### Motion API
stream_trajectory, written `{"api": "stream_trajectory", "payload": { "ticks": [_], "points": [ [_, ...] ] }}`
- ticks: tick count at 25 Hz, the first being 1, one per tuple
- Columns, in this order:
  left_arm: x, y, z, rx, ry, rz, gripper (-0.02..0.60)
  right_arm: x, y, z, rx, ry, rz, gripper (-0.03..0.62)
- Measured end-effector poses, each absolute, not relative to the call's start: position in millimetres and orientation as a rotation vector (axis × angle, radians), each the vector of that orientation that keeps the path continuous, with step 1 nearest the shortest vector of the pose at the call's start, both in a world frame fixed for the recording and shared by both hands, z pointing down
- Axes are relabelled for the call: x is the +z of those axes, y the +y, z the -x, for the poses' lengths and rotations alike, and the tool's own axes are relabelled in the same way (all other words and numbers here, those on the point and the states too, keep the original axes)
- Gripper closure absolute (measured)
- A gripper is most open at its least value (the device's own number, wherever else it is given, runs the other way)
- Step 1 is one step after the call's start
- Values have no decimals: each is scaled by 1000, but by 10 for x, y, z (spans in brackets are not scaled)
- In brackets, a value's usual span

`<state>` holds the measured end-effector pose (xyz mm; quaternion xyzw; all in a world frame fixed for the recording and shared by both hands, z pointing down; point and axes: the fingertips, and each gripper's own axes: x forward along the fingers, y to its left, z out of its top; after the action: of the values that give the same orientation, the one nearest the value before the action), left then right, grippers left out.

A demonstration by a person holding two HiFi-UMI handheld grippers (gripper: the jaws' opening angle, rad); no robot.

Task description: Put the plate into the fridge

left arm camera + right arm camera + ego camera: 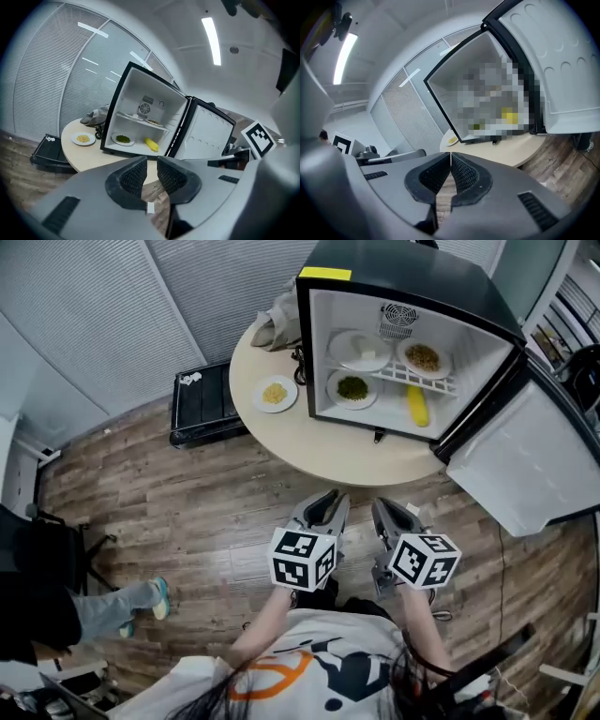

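Plate (275,394) was seen on table (319,451), far beyond fingers (136,177); left gripper (152,160) held barely parted, empty; right gripper (450,157) clenched.

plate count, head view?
4. White round plate of yellow food on the round beige table beside the black fridge; inside, white plate and plate of brown food on the wire shelf, plate of green food below. More may be hidden.

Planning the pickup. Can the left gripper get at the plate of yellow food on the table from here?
Not from here, probably: the left gripper hangs over the floor, short of the table. The way to the plate, beside the fridge, looks free; a step forward should do.
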<state>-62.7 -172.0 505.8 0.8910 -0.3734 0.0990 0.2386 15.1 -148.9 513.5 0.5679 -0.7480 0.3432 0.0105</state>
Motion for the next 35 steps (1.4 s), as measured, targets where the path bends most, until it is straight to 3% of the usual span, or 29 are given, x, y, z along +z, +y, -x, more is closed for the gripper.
{"api": "stream_trajectory", "payload": {
  "ticks": [18,35],
  "points": [
    [4982,-417,200,228,-1084,-2385,568,5091,-200,-618,1084,-2409,-1706,576],
    [4871,204,57,170,-1120,-2408,568,5120,490,-791,999,-2419,-1641,576]
  ]
}}
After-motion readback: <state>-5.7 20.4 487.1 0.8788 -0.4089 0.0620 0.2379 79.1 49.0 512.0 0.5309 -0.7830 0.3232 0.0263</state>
